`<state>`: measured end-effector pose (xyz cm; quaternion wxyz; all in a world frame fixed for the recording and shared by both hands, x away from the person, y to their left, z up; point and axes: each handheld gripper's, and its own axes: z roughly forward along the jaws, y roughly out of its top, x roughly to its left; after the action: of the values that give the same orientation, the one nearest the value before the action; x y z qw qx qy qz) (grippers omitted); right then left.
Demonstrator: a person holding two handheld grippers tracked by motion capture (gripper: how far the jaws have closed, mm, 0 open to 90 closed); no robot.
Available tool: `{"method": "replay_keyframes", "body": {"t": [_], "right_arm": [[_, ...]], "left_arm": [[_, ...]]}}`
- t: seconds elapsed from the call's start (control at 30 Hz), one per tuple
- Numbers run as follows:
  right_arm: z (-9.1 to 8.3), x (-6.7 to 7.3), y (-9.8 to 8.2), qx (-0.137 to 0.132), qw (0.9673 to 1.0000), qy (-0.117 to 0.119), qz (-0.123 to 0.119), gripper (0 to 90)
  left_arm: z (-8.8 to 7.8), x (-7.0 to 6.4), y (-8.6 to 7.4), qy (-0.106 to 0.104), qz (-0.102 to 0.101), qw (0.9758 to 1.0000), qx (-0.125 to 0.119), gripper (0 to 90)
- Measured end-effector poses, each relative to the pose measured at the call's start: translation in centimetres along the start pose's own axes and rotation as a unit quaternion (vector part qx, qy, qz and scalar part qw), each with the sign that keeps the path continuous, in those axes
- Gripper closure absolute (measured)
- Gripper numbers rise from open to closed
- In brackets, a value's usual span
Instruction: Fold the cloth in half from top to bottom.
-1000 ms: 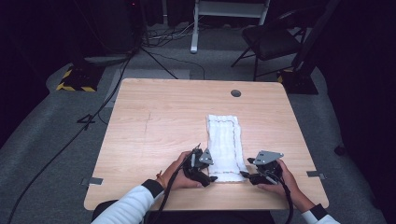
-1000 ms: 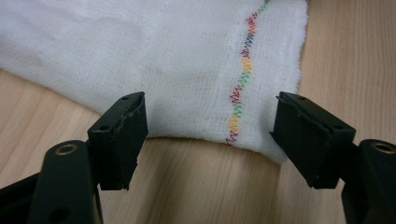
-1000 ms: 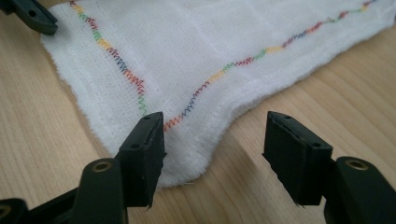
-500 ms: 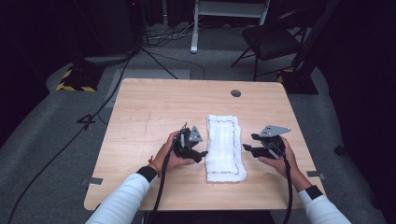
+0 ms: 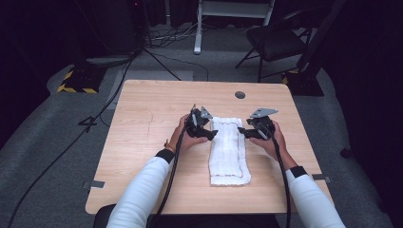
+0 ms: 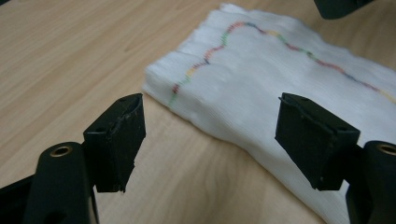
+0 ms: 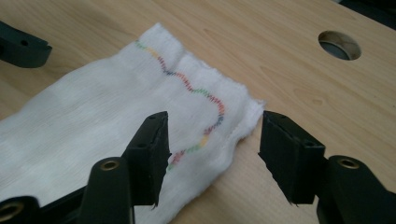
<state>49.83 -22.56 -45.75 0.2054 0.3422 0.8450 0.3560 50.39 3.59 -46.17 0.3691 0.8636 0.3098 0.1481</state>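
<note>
**Lining up on the far corners of the folded cloth**

So we're hovering both grippers at the far end of the white folded cloth (image 5: 229,151), which is lying flat near the middle of the wooden table (image 5: 142,142), long side running away from us. The left gripper (image 5: 212,134) is sitting just beside the cloth's far left corner and the right gripper (image 5: 241,130) beside the far right one, facing each other across that short edge.

Both sets of jaws are standing apart with nothing pinched. The right one's have just been closing a little, but the pads aren't pressing on anything. In the left gripper view the corner with the rainbow wavy stitching (image 6: 205,59) is lying ahead of the gap; in the right gripper view the cloth's corner is sitting right between the jaws.

Why both corners at once? We're guessing it's so the end lifts evenly for another fold toward us, without the layers skewing. The table's cable hole (image 5: 240,94) is well clear beyond.
</note>
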Motion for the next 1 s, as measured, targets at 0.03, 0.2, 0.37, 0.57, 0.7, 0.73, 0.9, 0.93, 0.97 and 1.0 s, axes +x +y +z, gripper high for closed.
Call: {"method": "replay_keyframes", "body": {"t": [0.03,0.2,0.37,0.57,0.7,0.73,0.9,0.93,0.97,1.0], "right_arm": [[0.4,-0.2,0.3,0.003,1.0,-0.002,0.003,43.5],[2.2,-0.9,1.2,0.011,0.9998,-0.007,0.015,43.7],[3.6,-1.5,1.4,0.021,0.9991,-0.003,0.038,42.8],[5.1,-1.6,1.2,0.036,0.9981,0.002,0.05,41.8],[6.0,-1.7,1.0,0.046,0.9968,0.009,0.065,40.7],[6.2,-1.7,0.9,0.049,0.9964,0.011,0.069,40.1],[6.4,-1.8,0.9,0.048,0.9959,0.018,0.075,43.1],[6.4,-1.8,0.9,0.048,0.9958,0.02,0.076,45.3],[6.3,-1.7,1.0,0.049,0.9955,0.021,0.077,49.7],[6.3,-1.6,1.0,0.049,0.9957,0.027,0.073,53.5]], "left_arm": [[0.4,0.2,0.3,-0.001,-0.007,1.0,0.001,24.4],[2.3,1.1,1.1,0.005,-0.031,0.9994,0.01,24.2],[3.9,1.7,0.6,0.009,-0.053,0.998,0.034,24.1],[4.7,2.2,-0.2,-0.006,-0.076,0.9962,0.042,26.7],[4.7,2.3,-0.2,-0.009,-0.067,0.9967,0.045,29.3],[4.6,2.4,-0.2,-0.014,-0.061,0.997,0.044,31.8],[4.5,2.4,0.0,-0.041,-0.054,0.9967,0.043,48.4],[4.5,2.4,0.0,-0.046,-0.055,0.9965,0.044,54.3],[4.5,2.4,0.0,-0.048,-0.054,0.9965,0.042,57.6],[4.6,2.4,0.0,-0.054,-0.055,0.9962,0.041,60.6]]}}
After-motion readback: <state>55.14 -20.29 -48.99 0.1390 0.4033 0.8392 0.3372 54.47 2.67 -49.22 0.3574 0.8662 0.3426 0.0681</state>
